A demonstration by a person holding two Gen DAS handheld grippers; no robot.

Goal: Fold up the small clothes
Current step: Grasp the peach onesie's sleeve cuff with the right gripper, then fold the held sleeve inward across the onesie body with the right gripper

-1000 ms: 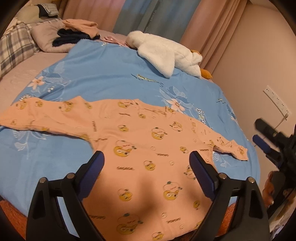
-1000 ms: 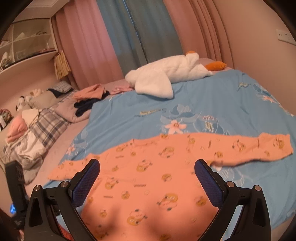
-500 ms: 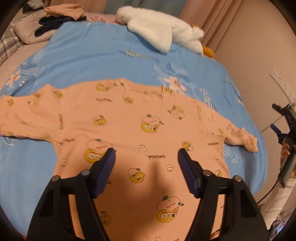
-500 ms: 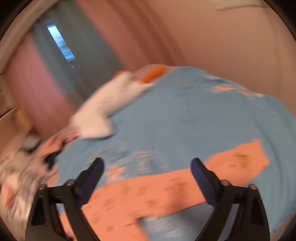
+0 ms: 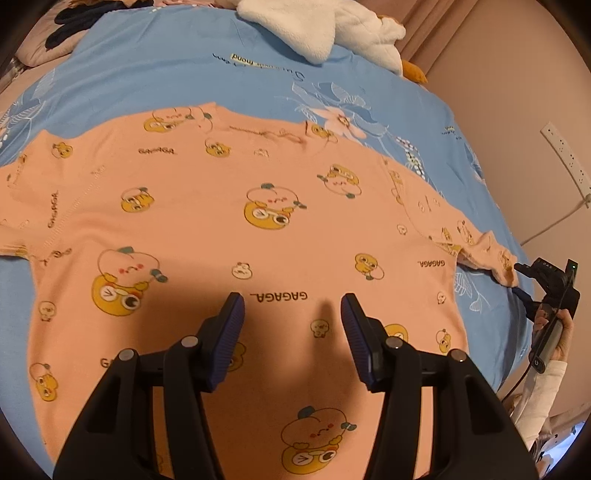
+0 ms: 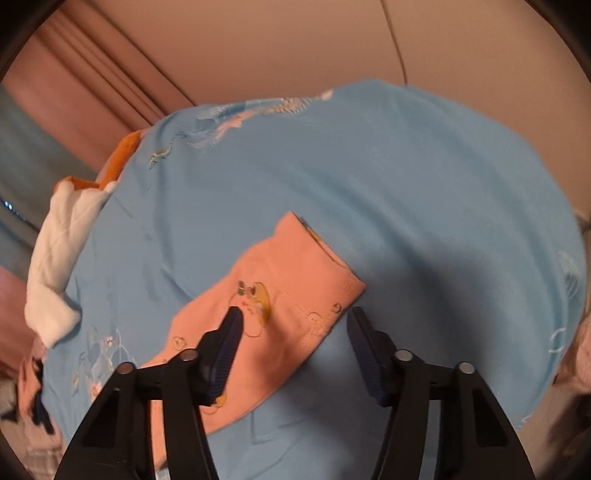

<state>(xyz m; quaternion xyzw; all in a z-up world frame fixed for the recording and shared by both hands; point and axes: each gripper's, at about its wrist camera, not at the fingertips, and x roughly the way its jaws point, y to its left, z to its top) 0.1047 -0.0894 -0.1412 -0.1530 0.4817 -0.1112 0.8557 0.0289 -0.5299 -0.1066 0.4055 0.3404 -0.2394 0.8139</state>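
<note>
The left gripper [image 5: 291, 314] hangs wide open and empty just above the shirt's [image 5: 229, 221] chest. The right gripper [image 6: 293, 326], equally open and empty, straddles the sleeve cuff [image 6: 314, 280], one finger over cloth, one beyond its edge. The sleeve fold seems about to begin: pinch the cuff, carry it inward. The peach, cartoon-printed shirt lies flat, sleeves outspread, on the blue bedspread [image 5: 184, 74] ahead.

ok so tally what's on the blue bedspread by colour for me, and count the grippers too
Peach cartoon-print long-sleeved top: 1
White fluffy plush duck with orange beak: 1
Black two-finger grippers: 2, the left gripper and the right gripper
Total: 4, on the light blue floral bedspread
</note>
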